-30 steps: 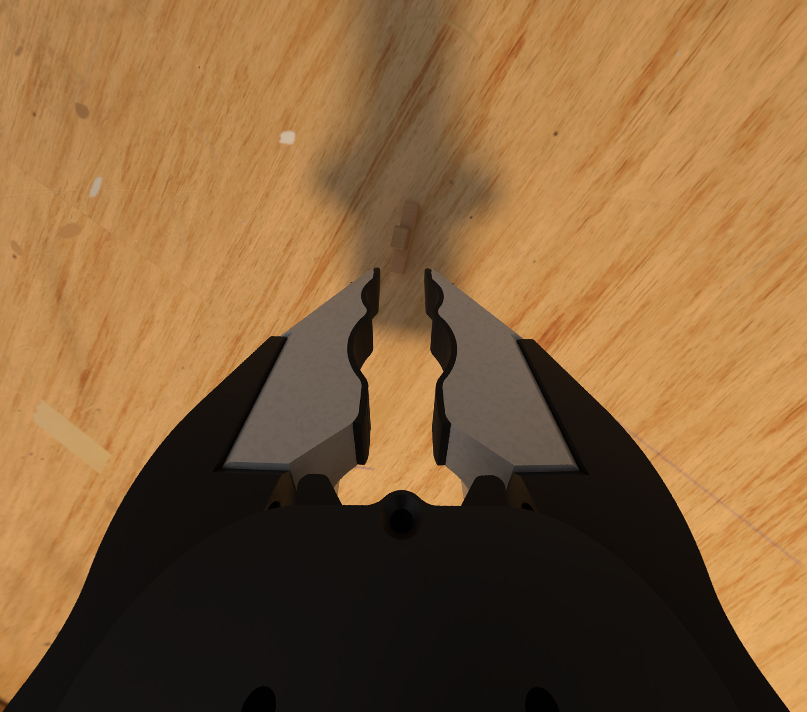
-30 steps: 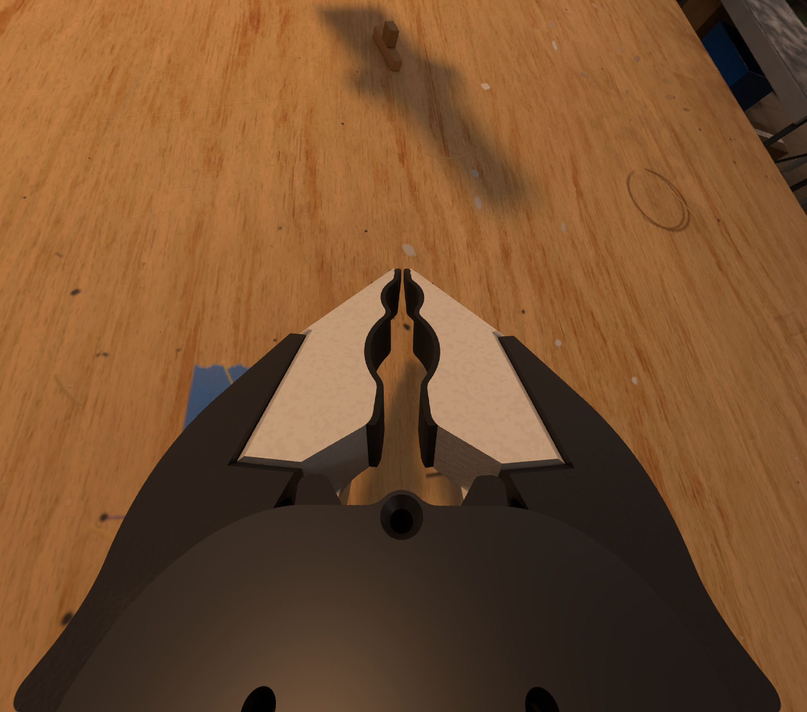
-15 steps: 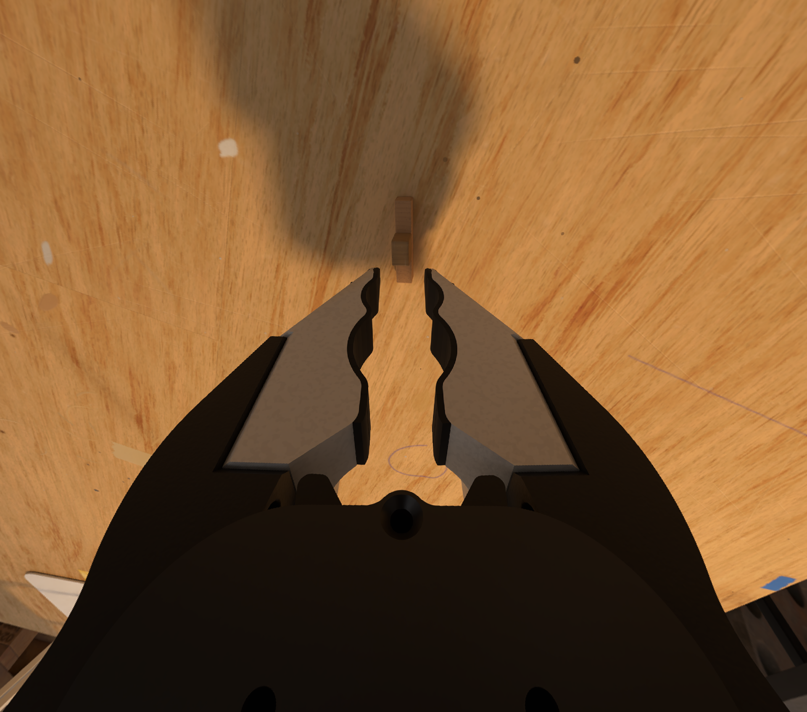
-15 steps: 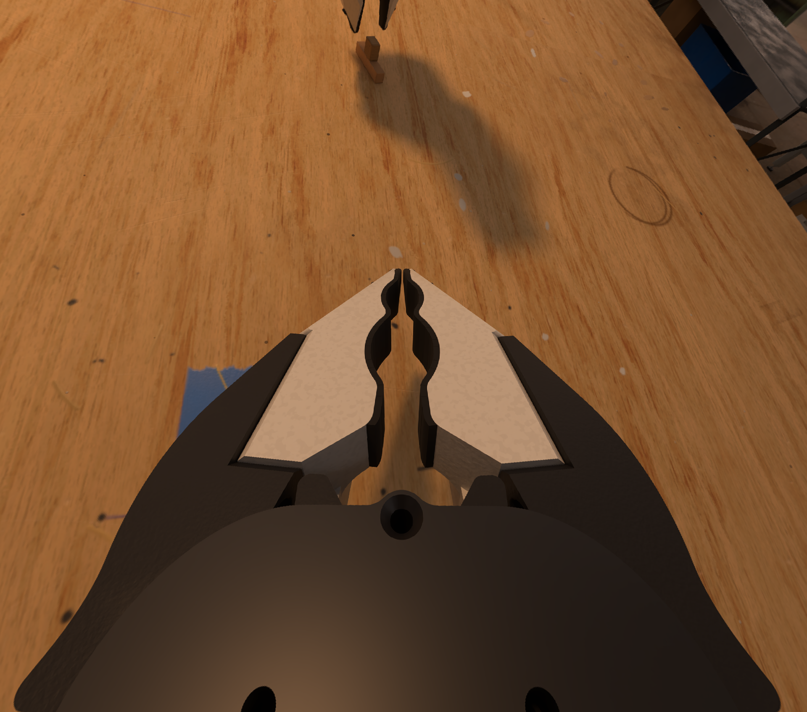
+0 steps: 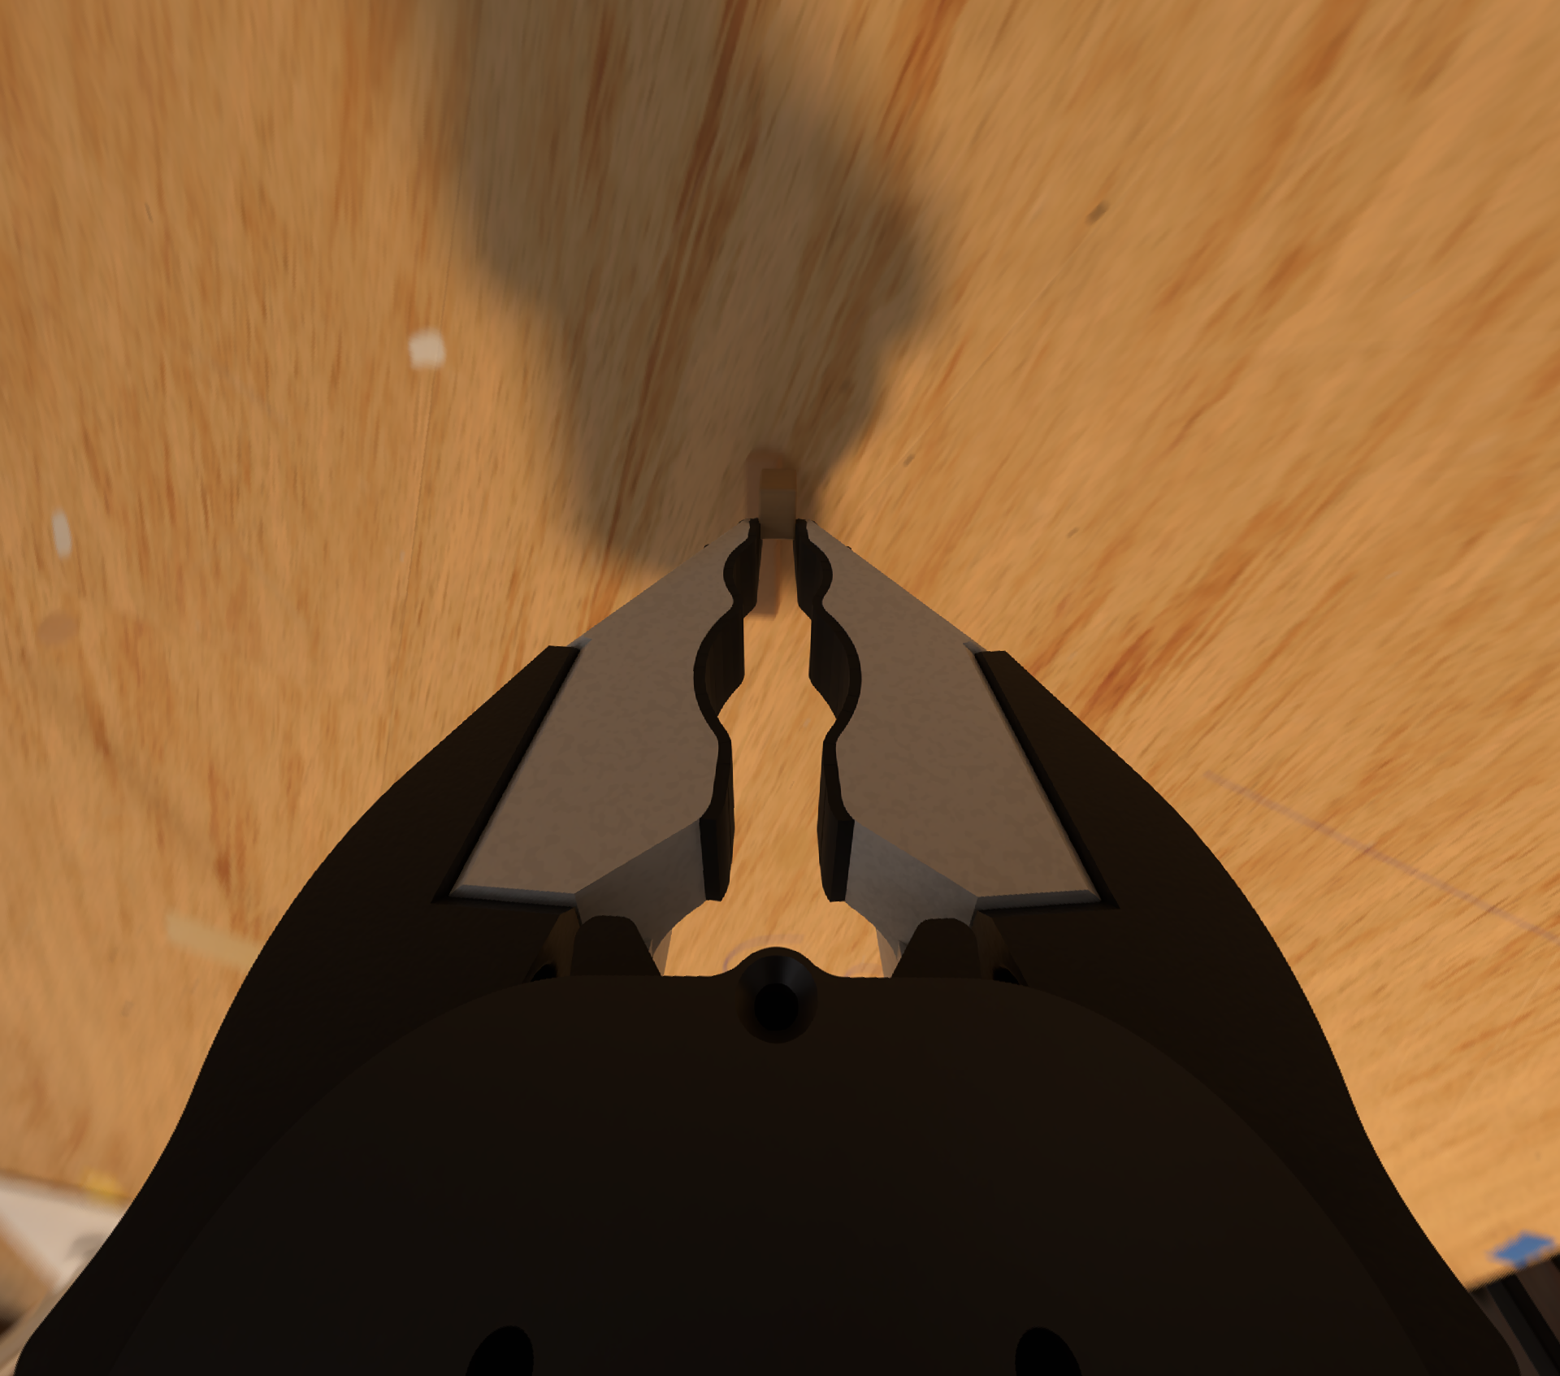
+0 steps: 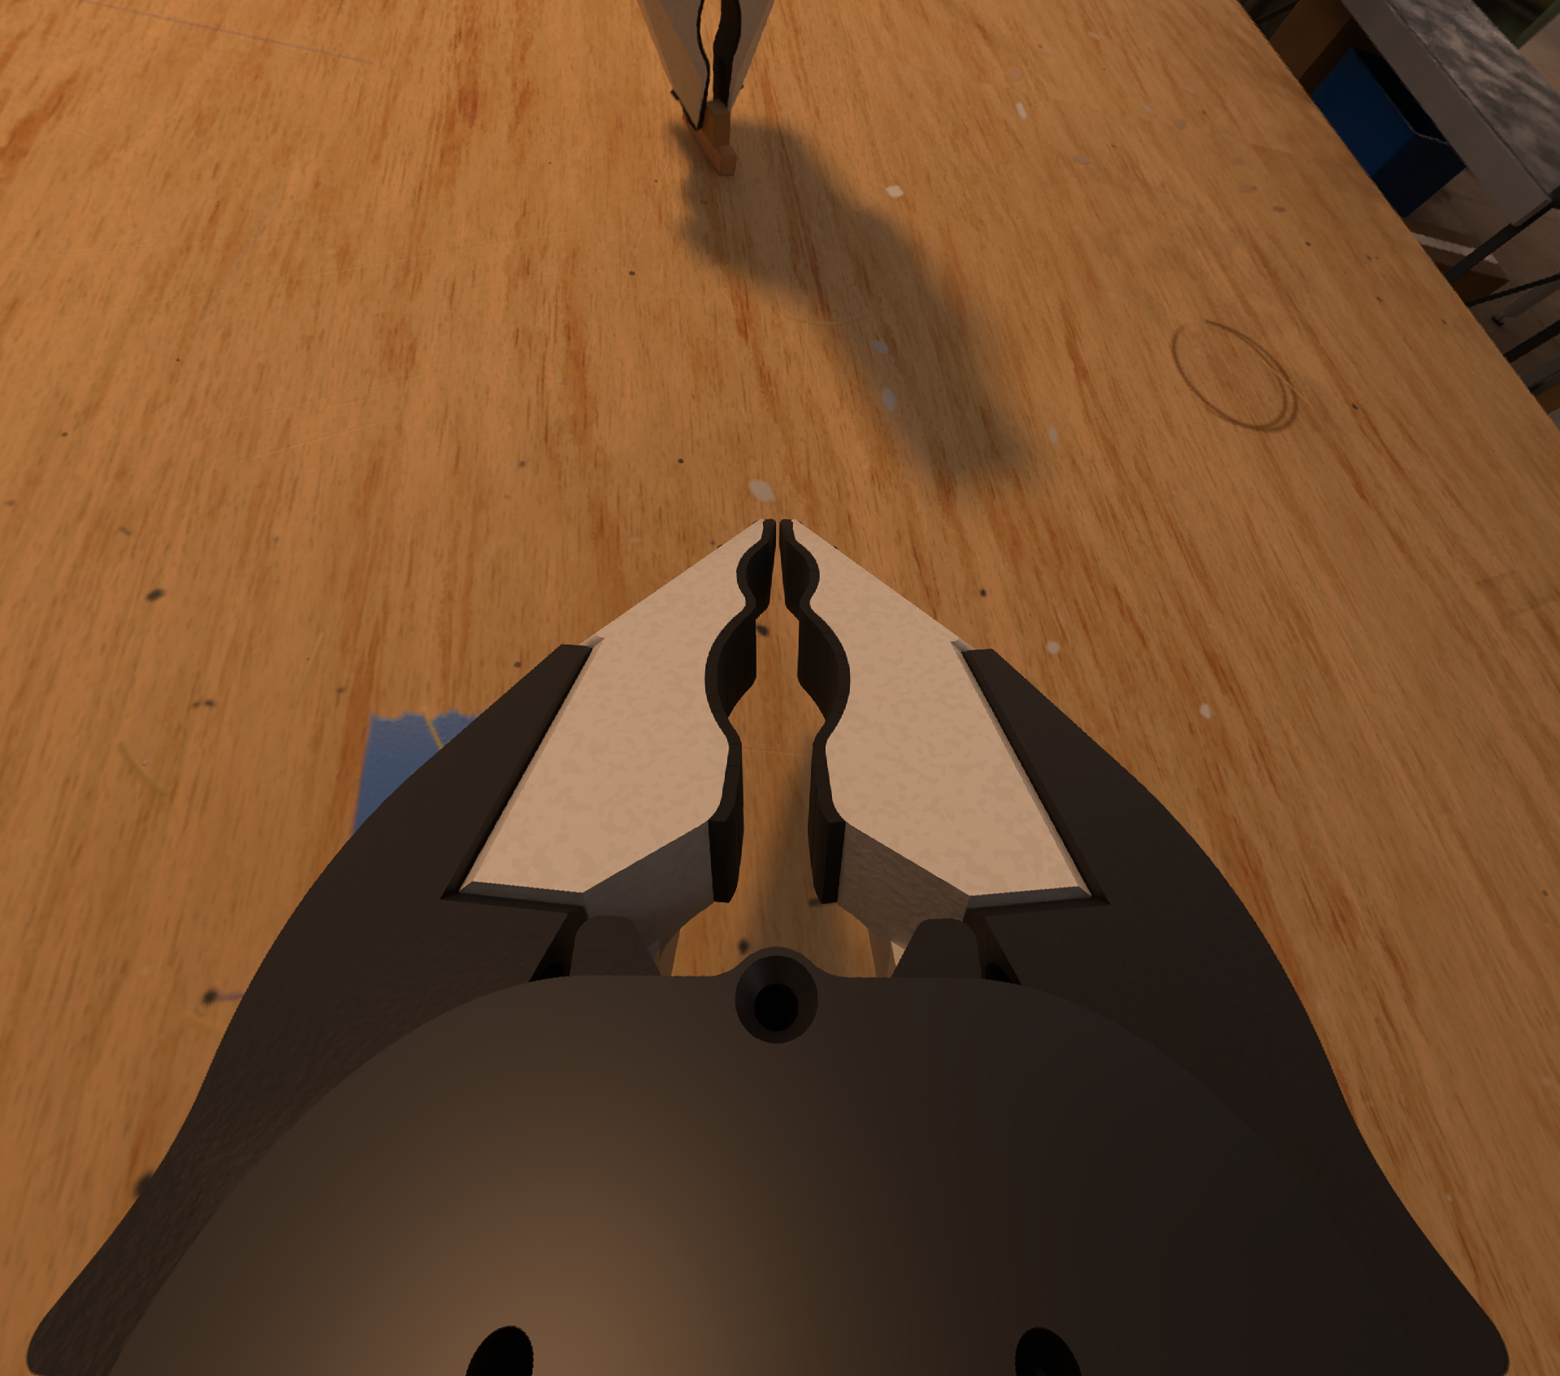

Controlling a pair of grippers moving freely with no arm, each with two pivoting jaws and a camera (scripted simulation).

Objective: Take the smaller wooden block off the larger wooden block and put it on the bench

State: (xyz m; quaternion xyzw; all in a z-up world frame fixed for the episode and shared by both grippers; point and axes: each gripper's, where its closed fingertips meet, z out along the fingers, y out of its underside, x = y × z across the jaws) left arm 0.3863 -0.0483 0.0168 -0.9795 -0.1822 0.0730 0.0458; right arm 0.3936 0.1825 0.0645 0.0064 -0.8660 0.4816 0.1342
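Left gripper (image 5: 777, 525), contoured pale fingers clamped on the smaller wooden block (image 6: 717, 121), atop the larger wooden block (image 6: 723, 157), upper centre; right gripper (image 6: 777, 525) nearly closed, empty, above the grained plywood bench (image 6: 338, 322).

Your bench (image 6: 338, 322) is matt, grainy plywood; the small block (image 6: 718, 118) is smooth bare wood; gripper fingers (image 6: 625, 744) look speckled, matt.
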